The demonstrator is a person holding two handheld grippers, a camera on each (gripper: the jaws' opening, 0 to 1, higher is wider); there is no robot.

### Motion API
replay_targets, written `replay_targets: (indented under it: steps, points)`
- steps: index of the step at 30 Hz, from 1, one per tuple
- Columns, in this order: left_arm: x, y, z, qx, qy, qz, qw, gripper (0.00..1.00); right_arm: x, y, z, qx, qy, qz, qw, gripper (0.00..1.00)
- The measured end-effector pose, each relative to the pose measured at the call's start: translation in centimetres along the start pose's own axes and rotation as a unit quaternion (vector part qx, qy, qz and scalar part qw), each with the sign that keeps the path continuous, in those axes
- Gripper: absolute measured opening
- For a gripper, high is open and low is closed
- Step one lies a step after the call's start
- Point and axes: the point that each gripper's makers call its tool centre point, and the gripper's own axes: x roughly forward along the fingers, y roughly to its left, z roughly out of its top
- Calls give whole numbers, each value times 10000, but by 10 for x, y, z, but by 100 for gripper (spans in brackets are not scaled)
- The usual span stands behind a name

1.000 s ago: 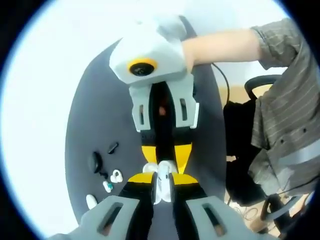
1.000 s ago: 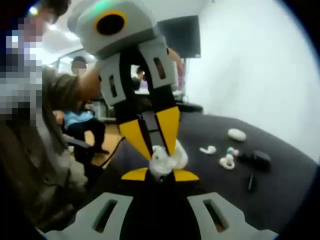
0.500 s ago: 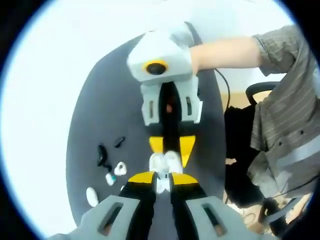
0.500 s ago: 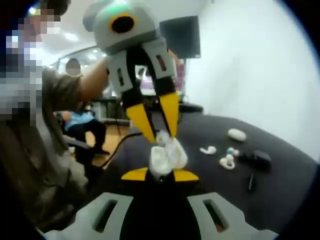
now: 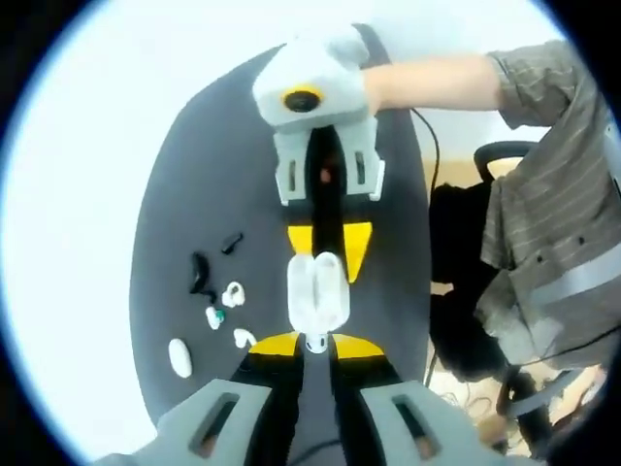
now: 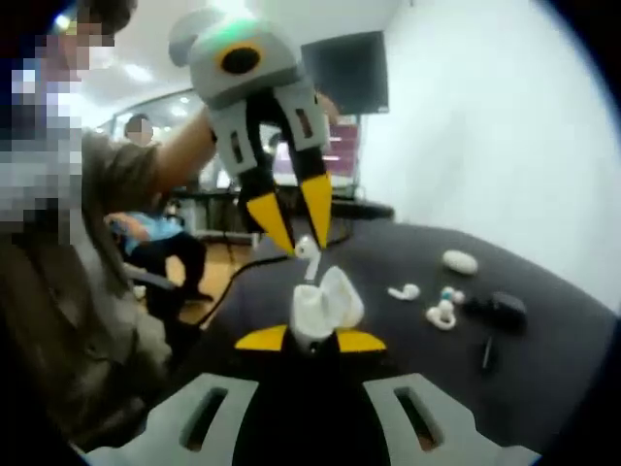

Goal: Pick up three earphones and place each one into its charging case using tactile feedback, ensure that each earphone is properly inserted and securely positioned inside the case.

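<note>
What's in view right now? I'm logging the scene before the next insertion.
Open charging case: one, white, in right gripper.
Held earphone: one, white, in left gripper, just above the open case.
Loose white earphones: three, one with teal, on table.
Black earphone: one, on table.
Black case: one, beside them.
Closed case: one, white, near table edge.
Table: one, dark grey.
Left gripper, right gripper: grey, yellow tips.

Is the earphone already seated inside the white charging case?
No, the left gripper holds the earphone above the open charging case, outside it, in the right gripper view.
</note>
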Motion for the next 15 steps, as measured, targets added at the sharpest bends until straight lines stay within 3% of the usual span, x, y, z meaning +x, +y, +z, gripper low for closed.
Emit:
replay_targets:
  steps: [8, 15]
  points:
    - [3, -1, 2, 88, 183, -77, 9998, 8, 0, -1, 0, 16, -37, 17, 10000, 19]
    - [9, -5, -2, 220, 530, -101, 9983, 8, 0, 0, 0, -3, -42, 19, 10000, 19]
